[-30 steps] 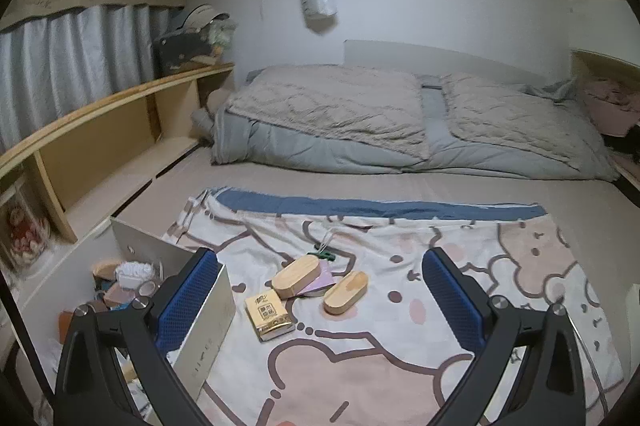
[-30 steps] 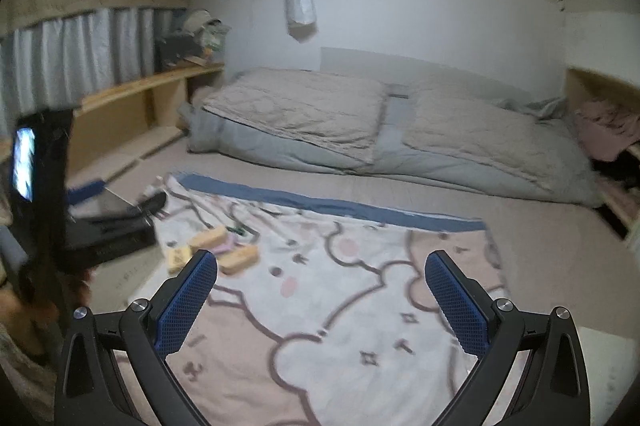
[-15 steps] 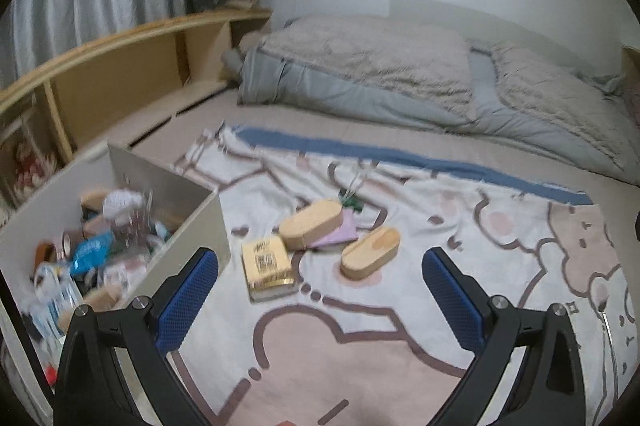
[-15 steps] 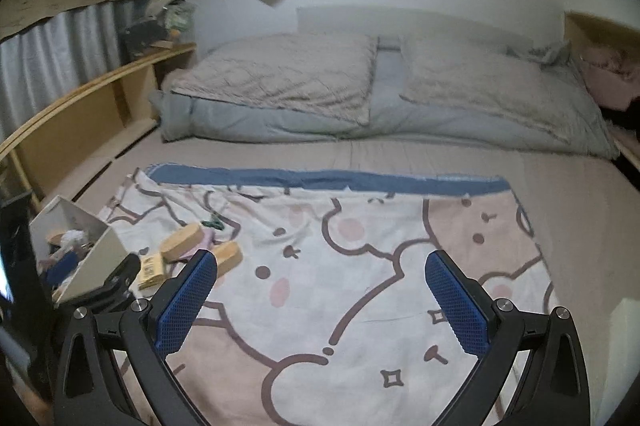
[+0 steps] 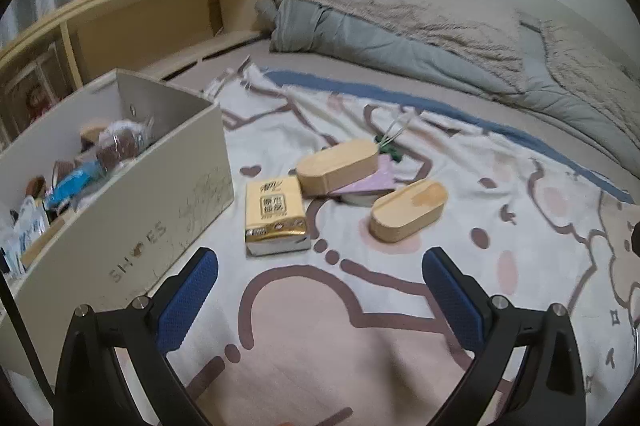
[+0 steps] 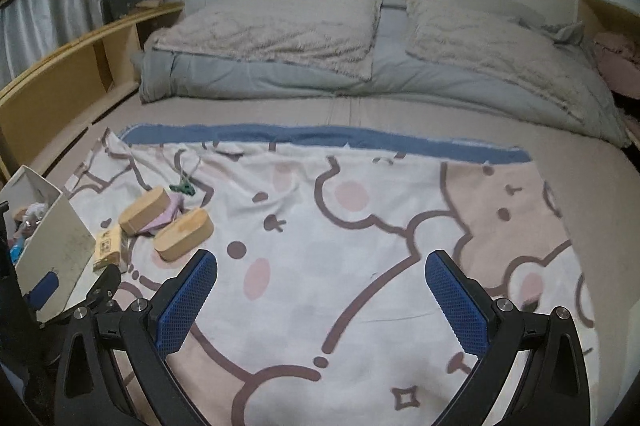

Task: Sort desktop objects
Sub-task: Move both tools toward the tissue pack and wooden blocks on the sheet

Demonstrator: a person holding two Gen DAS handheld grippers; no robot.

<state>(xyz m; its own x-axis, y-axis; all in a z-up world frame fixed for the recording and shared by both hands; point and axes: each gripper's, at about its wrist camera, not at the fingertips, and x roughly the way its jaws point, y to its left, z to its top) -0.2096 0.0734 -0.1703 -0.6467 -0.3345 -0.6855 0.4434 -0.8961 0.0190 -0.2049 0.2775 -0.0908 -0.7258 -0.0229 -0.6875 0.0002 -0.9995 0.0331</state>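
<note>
A yellow tissue pack point(image 5: 276, 216) lies on the cartoon blanket point(image 5: 320, 326), beside two oval wooden boxes point(image 5: 338, 165) point(image 5: 408, 209). A lilac paper point(image 5: 372, 181) sits under them, with a green clip point(image 5: 390, 149) behind. My left gripper point(image 5: 320, 302) hovers open just short of the tissue pack, holding nothing. In the right wrist view the same tissue pack point(image 6: 109, 246) and wooden boxes point(image 6: 184, 234) lie far left. My right gripper point(image 6: 320, 302) is open over bare blanket.
A white shoe box point(image 5: 132, 193) filled with several small items stands left of the pile. A wooden shelf unit point(image 5: 140, 13) runs along the left wall. A folded grey duvet point(image 6: 360, 57) lies across the far end of the bed.
Both grippers have moved forward and tilted down toward the blanket. The left one has closed in on the pile and shoe box. Neither has taken hold of anything.
</note>
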